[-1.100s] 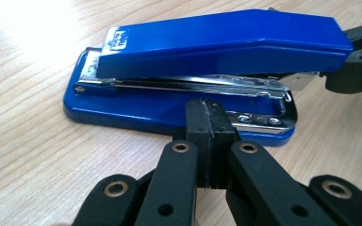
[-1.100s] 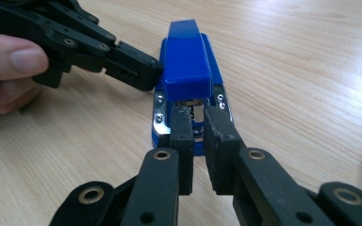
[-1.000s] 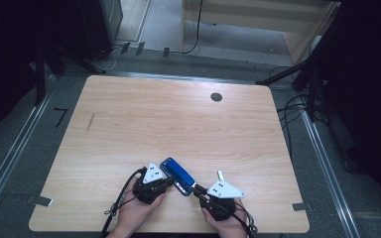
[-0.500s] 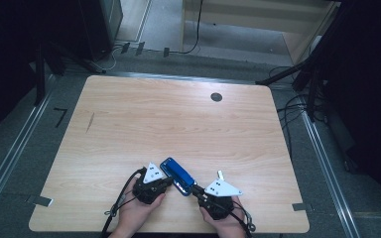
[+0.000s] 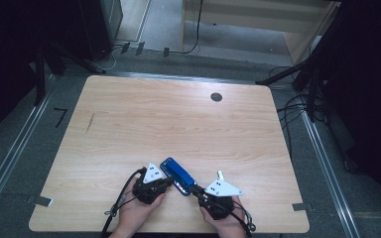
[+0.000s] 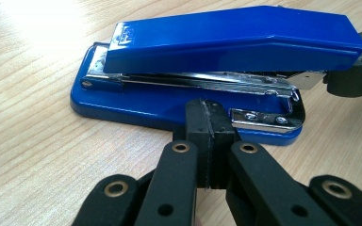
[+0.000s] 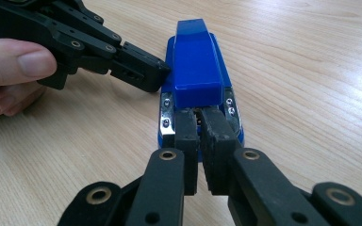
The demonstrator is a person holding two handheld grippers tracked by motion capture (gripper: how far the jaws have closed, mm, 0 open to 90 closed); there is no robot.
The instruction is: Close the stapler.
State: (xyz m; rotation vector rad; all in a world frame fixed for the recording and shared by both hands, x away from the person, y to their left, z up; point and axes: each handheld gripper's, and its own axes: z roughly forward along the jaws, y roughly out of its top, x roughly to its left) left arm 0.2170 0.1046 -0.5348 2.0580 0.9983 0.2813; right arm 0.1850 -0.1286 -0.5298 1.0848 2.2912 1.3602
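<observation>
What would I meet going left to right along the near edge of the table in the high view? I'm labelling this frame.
Left gripper in the person's left hand → blue metal stapler → right gripper with its grey three-cornered plate.

left gripper [image 6: 206, 141] closed, right gripper [image 7: 199, 150] nearly closed

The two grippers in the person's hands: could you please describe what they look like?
Both are matte black. The left gripper and right gripper each carry a light grey three-cornered plate on top with small dark dots, and a black cable trails from each toward the table's near edge. Up close, the linkage arms show brass-coloured rivets and end in blocky black pads. The hands are bare; no sleeves are visible.
</observation>
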